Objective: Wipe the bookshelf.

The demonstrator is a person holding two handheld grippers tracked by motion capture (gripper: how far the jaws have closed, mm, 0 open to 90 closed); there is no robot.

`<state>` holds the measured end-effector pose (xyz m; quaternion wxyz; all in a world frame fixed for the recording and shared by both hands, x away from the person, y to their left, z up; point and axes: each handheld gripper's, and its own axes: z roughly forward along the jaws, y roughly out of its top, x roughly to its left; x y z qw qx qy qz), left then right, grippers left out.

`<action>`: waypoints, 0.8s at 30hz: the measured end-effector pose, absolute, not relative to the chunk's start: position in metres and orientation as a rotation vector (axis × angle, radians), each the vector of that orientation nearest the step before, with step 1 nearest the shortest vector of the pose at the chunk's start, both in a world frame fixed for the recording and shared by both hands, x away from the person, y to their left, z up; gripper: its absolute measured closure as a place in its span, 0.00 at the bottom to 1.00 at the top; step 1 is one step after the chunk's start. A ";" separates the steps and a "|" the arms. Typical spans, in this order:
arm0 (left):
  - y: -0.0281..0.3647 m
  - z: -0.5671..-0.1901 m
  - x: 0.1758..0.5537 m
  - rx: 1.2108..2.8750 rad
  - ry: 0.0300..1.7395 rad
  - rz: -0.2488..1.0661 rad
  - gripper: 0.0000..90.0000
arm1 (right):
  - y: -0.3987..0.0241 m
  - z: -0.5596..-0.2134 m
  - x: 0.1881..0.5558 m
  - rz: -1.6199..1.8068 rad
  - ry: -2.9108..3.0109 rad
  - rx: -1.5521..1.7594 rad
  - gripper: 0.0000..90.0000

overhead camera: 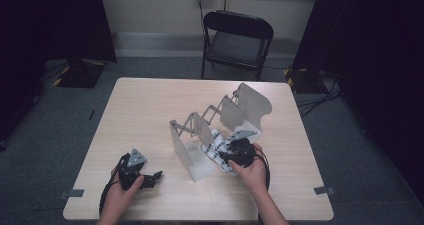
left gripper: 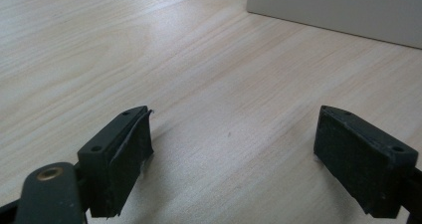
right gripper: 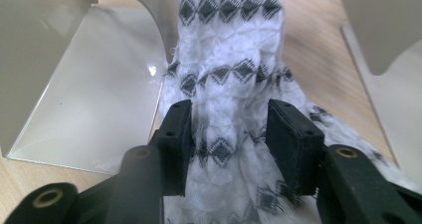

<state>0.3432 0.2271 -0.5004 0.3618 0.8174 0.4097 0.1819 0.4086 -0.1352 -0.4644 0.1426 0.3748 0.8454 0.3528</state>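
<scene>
Straddling the patterned cloth, the right gripper has jaws half apart, pads barely brushing it; left gripper jaws wide over bare bench.

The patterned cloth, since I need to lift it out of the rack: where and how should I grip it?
Probably grip the patterned cloth at its bunched middle ridge, coming from the open front between the rack's plates, where the right gripper already straddles it.

Black grippers with grey three-cornered plates, trailing black cables
</scene>
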 end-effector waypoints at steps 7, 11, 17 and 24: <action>0.227 -0.500 0.343 2.106 1.052 0.470 0.16 | -0.142 -0.470 0.407 1.012 2.486 1.050 0.42; 0.227 -0.500 0.343 2.107 1.051 0.468 0.16 | -0.141 -0.479 0.410 0.974 2.489 1.065 0.39; 0.227 -0.500 0.343 2.110 1.048 0.469 0.16 | -0.138 -0.485 0.409 0.941 2.485 1.067 0.50; 0.227 -0.500 0.342 2.112 1.043 0.469 0.16 | -0.137 -0.483 0.404 0.929 2.478 1.083 0.76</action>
